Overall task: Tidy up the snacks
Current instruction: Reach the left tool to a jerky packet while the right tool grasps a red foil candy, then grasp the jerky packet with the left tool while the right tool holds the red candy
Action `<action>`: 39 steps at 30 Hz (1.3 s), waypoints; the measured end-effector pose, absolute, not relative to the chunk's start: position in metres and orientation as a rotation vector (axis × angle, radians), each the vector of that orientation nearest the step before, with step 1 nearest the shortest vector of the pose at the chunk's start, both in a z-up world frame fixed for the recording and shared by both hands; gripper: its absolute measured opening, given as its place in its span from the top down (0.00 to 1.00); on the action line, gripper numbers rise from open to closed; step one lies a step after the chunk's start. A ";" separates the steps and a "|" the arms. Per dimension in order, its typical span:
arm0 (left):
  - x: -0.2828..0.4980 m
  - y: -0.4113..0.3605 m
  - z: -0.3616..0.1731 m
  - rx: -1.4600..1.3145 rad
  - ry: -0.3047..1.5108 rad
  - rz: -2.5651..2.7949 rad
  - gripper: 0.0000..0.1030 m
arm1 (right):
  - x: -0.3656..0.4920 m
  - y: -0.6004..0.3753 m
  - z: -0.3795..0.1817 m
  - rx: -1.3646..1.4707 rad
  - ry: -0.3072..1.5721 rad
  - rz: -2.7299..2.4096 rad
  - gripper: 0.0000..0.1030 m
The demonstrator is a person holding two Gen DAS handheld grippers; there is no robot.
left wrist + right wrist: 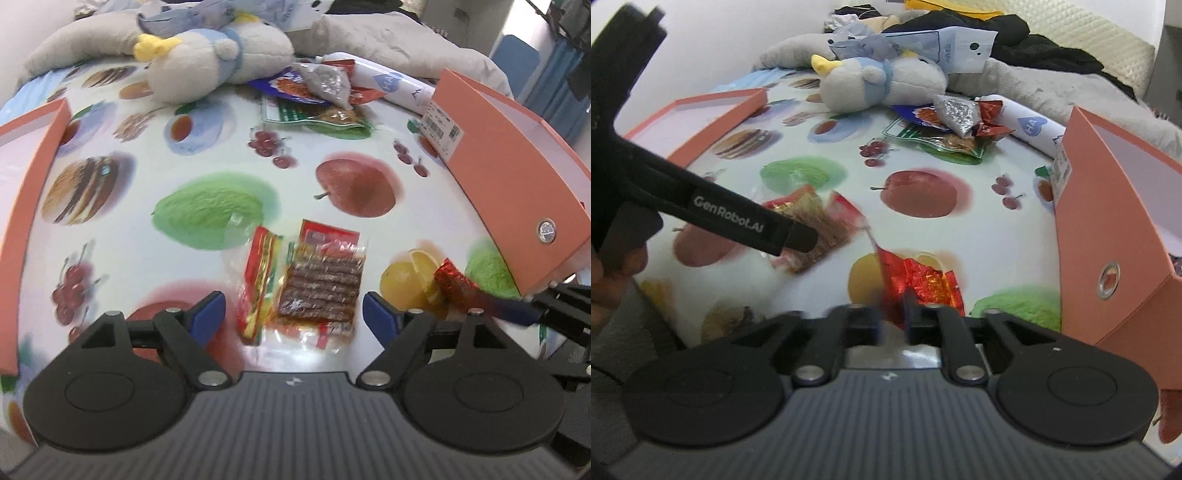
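Snacks lie scattered over a fruit-printed counter [207, 155]. Left gripper [294, 310] hangs with jaws spread wide above a clear packet of brown sticks [317, 288], not touching it. Right gripper [892, 325] has jaws partly apart around a red foil packet [919, 284]; motion blur hides whether they touch it. An orange box [1108, 229] stands at the counter's right edge, more snack packets [325, 96] near the far edge.

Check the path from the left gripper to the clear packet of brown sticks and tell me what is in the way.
Nothing visible is. The clear packet of brown sticks lies flat on the fruit-print tablecloth, straight ahead of the left gripper, whose jaws stand wide open with nothing between them. The red foil snack lies off to the right, at the right gripper.
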State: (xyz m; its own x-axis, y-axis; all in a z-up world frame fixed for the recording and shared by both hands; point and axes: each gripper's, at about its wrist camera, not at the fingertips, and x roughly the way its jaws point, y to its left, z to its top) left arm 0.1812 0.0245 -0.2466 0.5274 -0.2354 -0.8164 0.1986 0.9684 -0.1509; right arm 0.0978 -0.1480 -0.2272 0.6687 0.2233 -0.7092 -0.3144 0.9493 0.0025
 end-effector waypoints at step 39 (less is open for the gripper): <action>0.211 -0.013 -0.265 0.121 1.014 -0.237 0.29 | 0.128 -0.167 -0.256 -0.034 0.761 0.394 0.46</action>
State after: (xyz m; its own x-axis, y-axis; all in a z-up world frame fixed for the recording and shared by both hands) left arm 0.2115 -0.0132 -0.2647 0.5059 -0.1398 -0.8512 0.2520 0.9677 -0.0091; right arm 0.1280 -0.1674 -0.2561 0.6549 0.3349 -0.6775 -0.3595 0.9266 0.1106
